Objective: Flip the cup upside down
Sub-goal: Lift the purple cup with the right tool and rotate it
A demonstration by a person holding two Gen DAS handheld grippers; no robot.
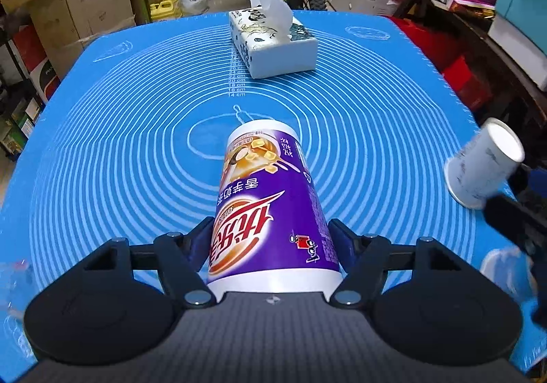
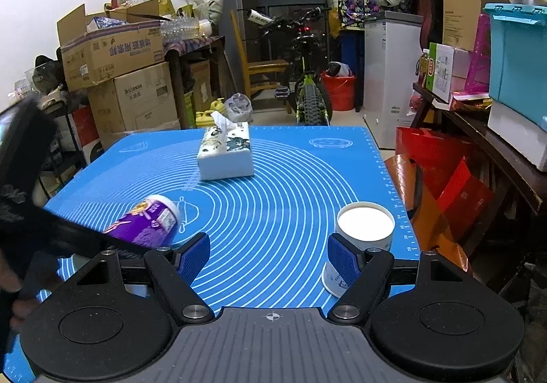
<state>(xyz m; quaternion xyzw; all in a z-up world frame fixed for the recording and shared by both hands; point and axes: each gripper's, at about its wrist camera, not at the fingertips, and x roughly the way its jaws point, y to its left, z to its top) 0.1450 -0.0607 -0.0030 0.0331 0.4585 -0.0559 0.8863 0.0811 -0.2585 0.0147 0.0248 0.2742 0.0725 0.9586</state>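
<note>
My left gripper (image 1: 270,239) is shut on a purple and white milk-tea cup (image 1: 270,198), held on its side with the narrow base pointing away over the blue mat (image 1: 119,130). The same cup (image 2: 147,222) shows at the left of the right wrist view. A white paper cup (image 2: 362,229) stands upside down on the mat's right side, just beyond my right finger. My right gripper (image 2: 270,260) is open and empty. In the left wrist view the white paper cup (image 1: 482,167) appears at the right edge.
A tissue box (image 1: 273,41) sits at the far middle of the mat, also seen in the right wrist view (image 2: 225,154). Cardboard boxes (image 2: 112,75), a bicycle (image 2: 307,82) and red bags (image 2: 441,171) surround the table.
</note>
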